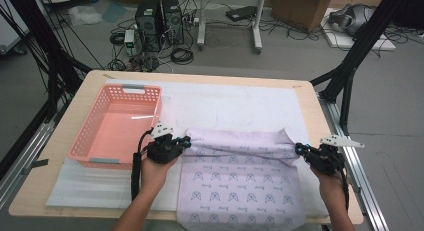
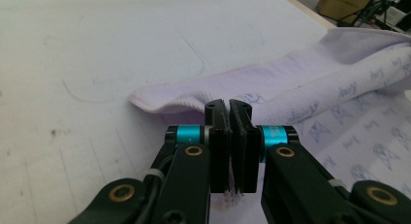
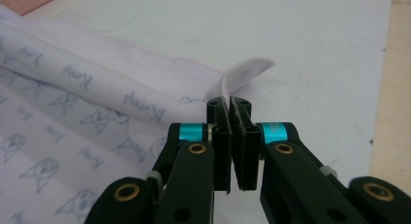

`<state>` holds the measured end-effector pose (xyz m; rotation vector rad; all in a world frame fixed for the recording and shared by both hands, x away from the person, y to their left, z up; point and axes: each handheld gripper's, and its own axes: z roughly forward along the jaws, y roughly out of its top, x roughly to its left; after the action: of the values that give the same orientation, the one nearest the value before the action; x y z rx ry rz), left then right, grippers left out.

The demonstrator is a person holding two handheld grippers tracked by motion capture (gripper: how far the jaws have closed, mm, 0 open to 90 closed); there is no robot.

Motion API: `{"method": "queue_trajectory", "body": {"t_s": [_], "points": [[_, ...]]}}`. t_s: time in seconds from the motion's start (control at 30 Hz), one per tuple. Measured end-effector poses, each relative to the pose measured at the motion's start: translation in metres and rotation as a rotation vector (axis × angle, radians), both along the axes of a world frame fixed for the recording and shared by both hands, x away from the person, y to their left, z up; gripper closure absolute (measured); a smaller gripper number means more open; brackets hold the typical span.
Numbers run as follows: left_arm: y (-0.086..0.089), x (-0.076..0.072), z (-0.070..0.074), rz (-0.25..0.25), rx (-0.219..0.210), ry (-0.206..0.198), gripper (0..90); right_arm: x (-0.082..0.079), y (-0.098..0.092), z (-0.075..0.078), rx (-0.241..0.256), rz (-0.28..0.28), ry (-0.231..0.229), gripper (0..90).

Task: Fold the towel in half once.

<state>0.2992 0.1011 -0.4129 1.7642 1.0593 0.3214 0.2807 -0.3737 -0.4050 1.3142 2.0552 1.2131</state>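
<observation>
Left gripper (image 1: 186, 141): black body, two flat black jaws, a cyan anodised collar at the base of each. Brass-coloured rivets at the linkage pivots, four seen in the left gripper view (image 2: 229, 118). White zip ties on both linkage arms. Grey three-cornered plate on top; thick black cable trails back along the forearm.

Right gripper (image 1: 299, 148): same build, black with cyan collars and brass pivots, seen close in the right gripper view (image 3: 229, 110). Grey three-cornered plate on top, black cable along the wrist.

Person: forearms bare, no sleeves in frame.
</observation>
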Motion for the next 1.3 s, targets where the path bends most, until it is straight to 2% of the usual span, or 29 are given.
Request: {"method": "queue_trajectory", "body": {"t_s": [0.27, 0.4, 0.43, 0.47, 0.5, 0.57, 0.63, 0.7, 0.8, 0.93, 0.97, 1.03, 1.1, 1.13, 1.17, 1.2, 1.23, 1.27, 1.3], "points": [[0.005, -0.032, -0.017, -0.042, 0.017, 0.016, 86.2, -0.031, 0.002, -0.010, -0.003, 0.039, 0.023, 87.6], [0.004, -0.041, -0.026, -0.080, 0.042, 0.046, 84.8, -0.042, 0.000, -0.016, -0.007, 0.051, 0.060, 87.6], [0.004, -0.040, -0.028, -0.086, 0.044, 0.047, 82.2, -0.044, 0.000, -0.018, -0.013, 0.052, 0.072, 87.3], [0.002, -0.038, -0.029, -0.085, 0.043, 0.049, 73.8, -0.045, 0.000, -0.020, -0.014, 0.058, 0.087, 85.3], [0.001, -0.035, -0.028, -0.085, 0.031, 0.059, 63.3, -0.045, 0.001, -0.022, -0.006, 0.059, 0.102, 78.4], [-0.001, -0.028, -0.025, -0.083, 0.020, 0.062, 55.6, -0.042, 0.001, -0.020, 0.016, 0.026, 0.111, 58.5], [-0.006, -0.019, -0.021, -0.063, 0.039, 0.057, 47.7, -0.036, 0.002, -0.015, 0.023, -0.010, 0.092, 51.0], [-0.010, -0.008, -0.020, -0.034, 0.049, 0.060, 44.8, -0.026, 0.004, -0.011, 0.021, -0.039, 0.094, 45.7], [-0.015, 0.010, -0.024, 0.011, 0.064, 0.091, 42.1, -0.005, 0.012, -0.010, -0.006, -0.057, 0.122, 42.5], [-0.019, 0.024, -0.033, 0.032, 0.078, 0.129, 45.0, 0.019, 0.026, -0.018, -0.075, -0.061, 0.162, 40.0], [-0.019, 0.025, -0.035, 0.040, 0.083, 0.137, 44.9, 0.024, 0.029, -0.020, -0.088, -0.062, 0.170, 40.1], [-0.020, 0.025, -0.036, 0.038, 0.099, 0.121, 46.7, 0.031, 0.034, -0.026, -0.115, -0.066, 0.188, 41.6], [-0.024, 0.024, -0.036, 0.024, 0.130, 0.108, 50.8, 0.037, 0.038, -0.030, -0.137, -0.055, 0.207, 48.4], [-0.026, 0.022, -0.036, 0.031, 0.178, 0.077, 55.1, 0.039, 0.039, -0.032, -0.154, -0.058, 0.215, 52.9], [-0.027, 0.021, -0.036, 0.033, 0.224, 0.055, 63.9, 0.041, 0.040, -0.034, -0.167, -0.059, 0.222, 55.9], [-0.027, 0.021, -0.036, 0.035, 0.249, 0.047, 75.5, 0.041, 0.040, -0.034, -0.169, -0.067, 0.210, 66.6], [-0.025, 0.022, -0.036, 0.043, 0.226, 0.066, 85.7, 0.041, 0.039, -0.033, -0.158, -0.051, 0.210, 80.7], [-0.024, 0.023, -0.035, 0.048, 0.210, 0.083, 87.8, 0.041, 0.039, -0.033, -0.157, -0.039, 0.209, 86.4], [-0.023, 0.023, -0.035, 0.050, 0.205, 0.085, 88.3, 0.040, 0.039, -0.032, -0.176, -0.040, 0.196, 86.8]]}}
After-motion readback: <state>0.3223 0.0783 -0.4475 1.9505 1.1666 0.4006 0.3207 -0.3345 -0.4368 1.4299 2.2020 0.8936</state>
